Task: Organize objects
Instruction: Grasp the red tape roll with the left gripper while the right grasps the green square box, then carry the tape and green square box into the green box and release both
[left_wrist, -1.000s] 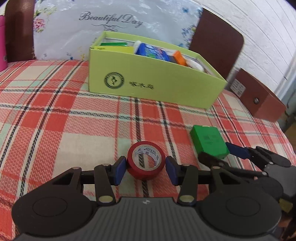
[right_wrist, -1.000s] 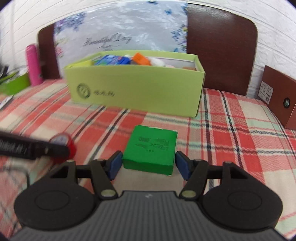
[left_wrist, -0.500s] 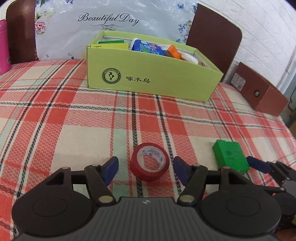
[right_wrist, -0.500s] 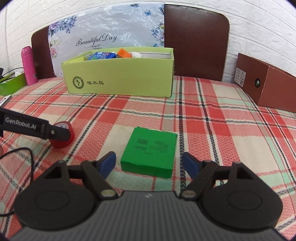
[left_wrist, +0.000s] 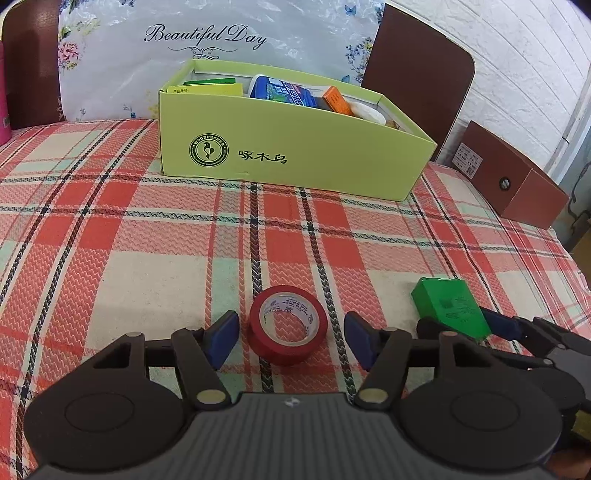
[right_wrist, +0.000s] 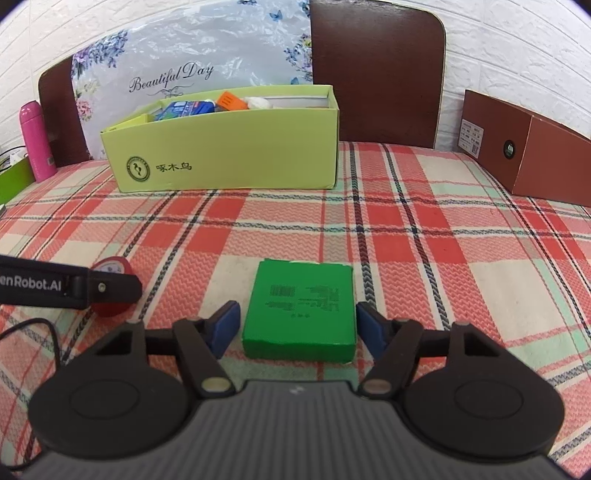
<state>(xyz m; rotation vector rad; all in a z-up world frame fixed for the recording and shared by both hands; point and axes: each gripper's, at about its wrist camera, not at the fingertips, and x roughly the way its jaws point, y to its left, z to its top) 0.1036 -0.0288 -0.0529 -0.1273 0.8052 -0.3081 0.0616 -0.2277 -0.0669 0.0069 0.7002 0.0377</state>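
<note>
A red tape roll (left_wrist: 288, 325) lies on the plaid cloth between the blue pads (left_wrist: 221, 339) of my left gripper (left_wrist: 290, 328). Its jaws are closing, with a small gap still on each side of the roll. A flat green box (right_wrist: 299, 310) lies on the cloth between the pads (right_wrist: 371, 332) of my right gripper (right_wrist: 297, 321). Those jaws are closing too, and only a sliver of gap shows at either side. The left wrist view shows the same green box (left_wrist: 448, 306) at the right. The right wrist view catches the tape roll (right_wrist: 110, 266) behind a left finger (right_wrist: 110, 290).
A yellow-green open carton (left_wrist: 295, 155) holding several items stands at the back of the table, also seen as the carton (right_wrist: 229, 162). A brown box (right_wrist: 535, 155) sits at the back right and a pink bottle (right_wrist: 35, 140) at the far left. Brown chair backs (right_wrist: 376, 70) stand behind.
One second ago both pairs of pads sat against the tape and the green box. They then spread wide, and now stand narrower again. Tape and box lie on the cloth.
</note>
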